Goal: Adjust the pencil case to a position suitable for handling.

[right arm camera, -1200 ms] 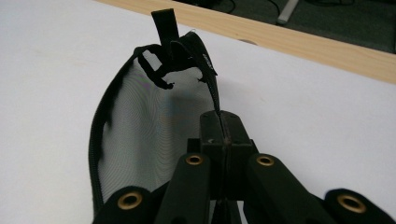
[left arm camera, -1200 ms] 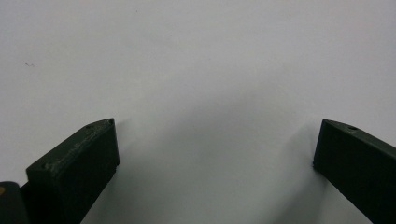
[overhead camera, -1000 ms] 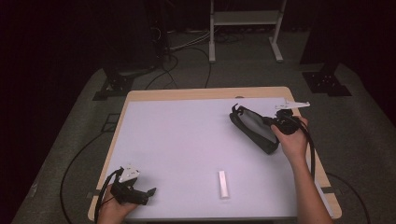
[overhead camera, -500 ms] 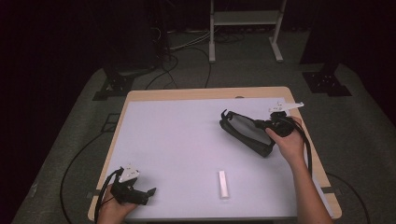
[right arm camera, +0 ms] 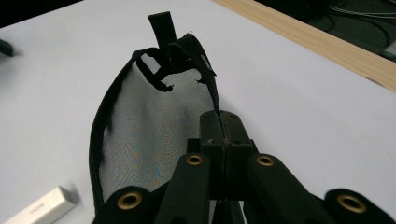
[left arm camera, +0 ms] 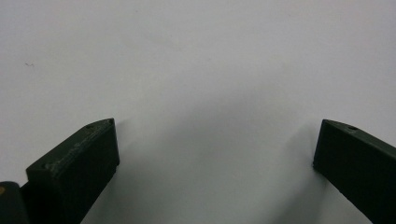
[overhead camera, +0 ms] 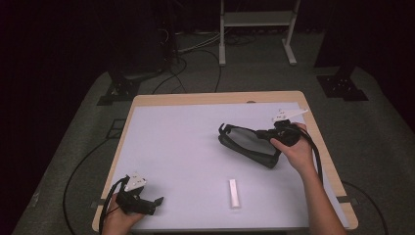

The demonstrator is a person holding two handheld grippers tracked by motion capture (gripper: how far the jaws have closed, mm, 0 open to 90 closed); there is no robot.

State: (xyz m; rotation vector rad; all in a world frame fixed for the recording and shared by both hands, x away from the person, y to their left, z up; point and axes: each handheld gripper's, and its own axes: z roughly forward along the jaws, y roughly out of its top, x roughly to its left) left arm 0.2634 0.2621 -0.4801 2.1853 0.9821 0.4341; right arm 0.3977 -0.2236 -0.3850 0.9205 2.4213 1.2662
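Observation:
A black mesh pouch (overhead camera: 247, 144) with its zipper open lies on the right half of the white table (overhead camera: 186, 127). My right gripper (overhead camera: 268, 134) is shut on the pouch's zippered rim at its right end. In the right gripper view the jaws of that gripper (right arm camera: 219, 119) pinch the rim, and the mesh pouch (right arm camera: 154, 126) stretches away to a strap loop at its far end. A small white bar (overhead camera: 235, 192) lies flat near the front edge, and the same bar (right arm camera: 39, 207) shows beside the pouch. My left gripper (overhead camera: 154, 203) rests at the front left corner, open and holding nothing (left arm camera: 215, 149).
The wooden table edge (overhead camera: 215, 98) borders the white surface at the back. Cables (overhead camera: 195, 73) and a white metal stand (overhead camera: 254, 19) are on the floor beyond. A black cable (overhead camera: 73, 181) runs down from the left gripper.
My right gripper has carried the pouch to the left, toward the table's middle. The left gripper and the white bar have stayed in place.

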